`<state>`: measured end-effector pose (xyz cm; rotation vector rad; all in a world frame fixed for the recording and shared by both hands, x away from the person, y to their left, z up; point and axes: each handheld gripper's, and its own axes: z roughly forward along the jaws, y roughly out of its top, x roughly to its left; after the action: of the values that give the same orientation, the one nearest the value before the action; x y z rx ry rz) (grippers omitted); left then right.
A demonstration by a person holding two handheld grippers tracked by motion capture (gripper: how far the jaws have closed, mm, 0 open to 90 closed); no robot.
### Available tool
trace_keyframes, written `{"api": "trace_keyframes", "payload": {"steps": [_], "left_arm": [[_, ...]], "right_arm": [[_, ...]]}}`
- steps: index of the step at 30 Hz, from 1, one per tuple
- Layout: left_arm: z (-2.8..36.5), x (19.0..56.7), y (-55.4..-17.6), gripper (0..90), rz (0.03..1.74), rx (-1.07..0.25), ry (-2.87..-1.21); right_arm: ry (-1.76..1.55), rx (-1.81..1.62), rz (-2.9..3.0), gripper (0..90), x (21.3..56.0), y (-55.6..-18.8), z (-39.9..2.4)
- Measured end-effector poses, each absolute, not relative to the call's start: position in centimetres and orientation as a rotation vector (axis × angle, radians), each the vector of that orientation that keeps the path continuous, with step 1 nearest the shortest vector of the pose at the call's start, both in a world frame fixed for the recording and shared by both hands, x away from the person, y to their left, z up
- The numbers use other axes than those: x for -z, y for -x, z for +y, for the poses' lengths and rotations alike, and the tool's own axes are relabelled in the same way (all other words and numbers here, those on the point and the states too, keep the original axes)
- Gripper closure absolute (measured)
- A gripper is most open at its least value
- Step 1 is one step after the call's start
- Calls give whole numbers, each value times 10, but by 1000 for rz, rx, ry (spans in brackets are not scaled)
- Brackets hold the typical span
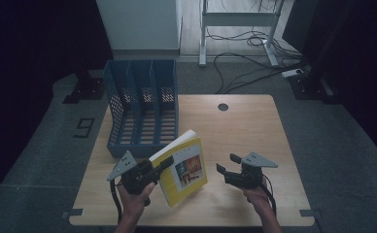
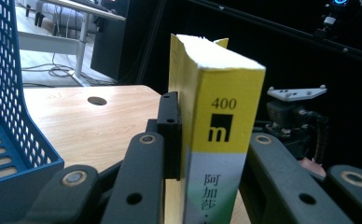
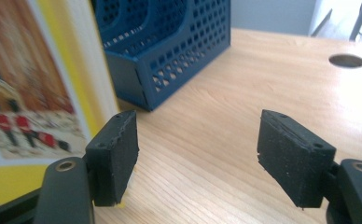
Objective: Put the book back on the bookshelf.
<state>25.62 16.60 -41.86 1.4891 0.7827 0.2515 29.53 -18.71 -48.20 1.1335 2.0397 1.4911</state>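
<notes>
My left gripper (image 1: pixel 163 166) pinches the yellow book (image 1: pixel 184 167) by its spine edge, jaws pressed on both covers, and the book stands tilted over the near part of the table (image 1: pixel 245 131), cover facing my right side. In the left gripper view the spine (image 2: pixel 221 135) sits upright between my jaws. My right gripper (image 1: pixel 227 164) hovers just beside the book, jaws spread with nothing between them. The blue file rack (image 1: pixel 143 104) stands right behind the book.
</notes>
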Motion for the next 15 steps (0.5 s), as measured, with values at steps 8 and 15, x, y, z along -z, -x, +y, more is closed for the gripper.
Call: {"api": "trace_keyframes", "payload": {"steps": [8,15], "left_arm": [[171,416,-255,756,784,-254,-1468],[179,412,-253,756,788,-259,-1447]], "right_arm": [[-1220,-1342,2106,278,504,-307,-187],[-1273,-1220,2150,277,523,-315,-186]]}}
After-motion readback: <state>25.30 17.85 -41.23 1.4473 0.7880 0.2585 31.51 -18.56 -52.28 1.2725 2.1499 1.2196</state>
